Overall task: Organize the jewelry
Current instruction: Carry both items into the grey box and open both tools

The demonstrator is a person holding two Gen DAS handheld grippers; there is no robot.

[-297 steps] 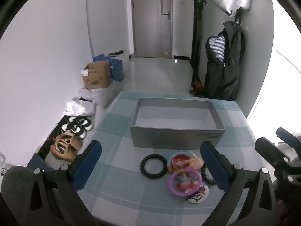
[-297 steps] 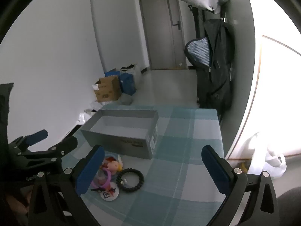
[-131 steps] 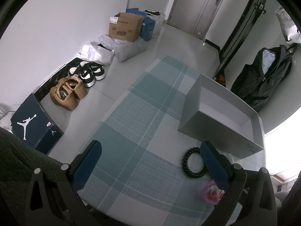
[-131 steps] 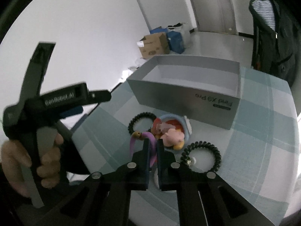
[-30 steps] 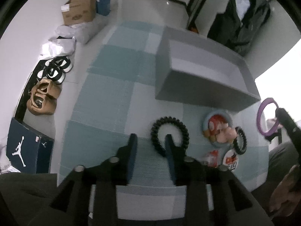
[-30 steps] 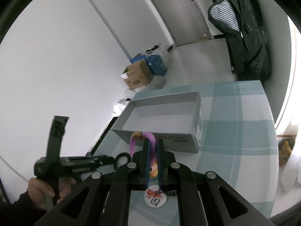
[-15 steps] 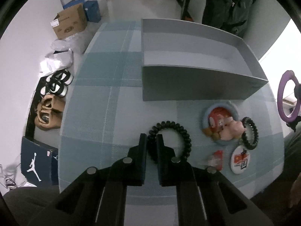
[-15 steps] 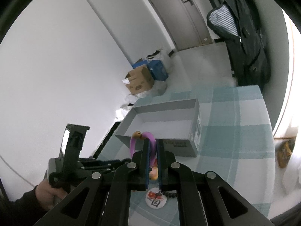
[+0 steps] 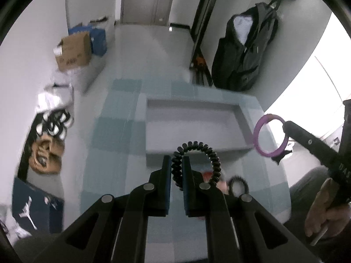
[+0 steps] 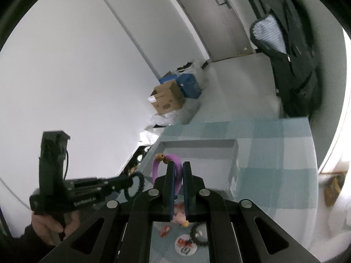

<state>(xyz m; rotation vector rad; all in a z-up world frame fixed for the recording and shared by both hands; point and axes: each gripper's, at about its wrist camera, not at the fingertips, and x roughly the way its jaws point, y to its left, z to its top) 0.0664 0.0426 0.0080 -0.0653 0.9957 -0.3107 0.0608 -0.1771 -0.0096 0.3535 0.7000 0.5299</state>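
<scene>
Compared with a second ago, your left tongs have closed on the black coil bracelet and lifted it off the surface; it now hangs at centre frame before the grey box. Your right tongs remain clamped on the purple bangle, raised at right in the left view. Remaining trinkets lie at lower centre. Beyond the checked surface: door, cardboard box upper left, dark jacket upper right.
</scene>
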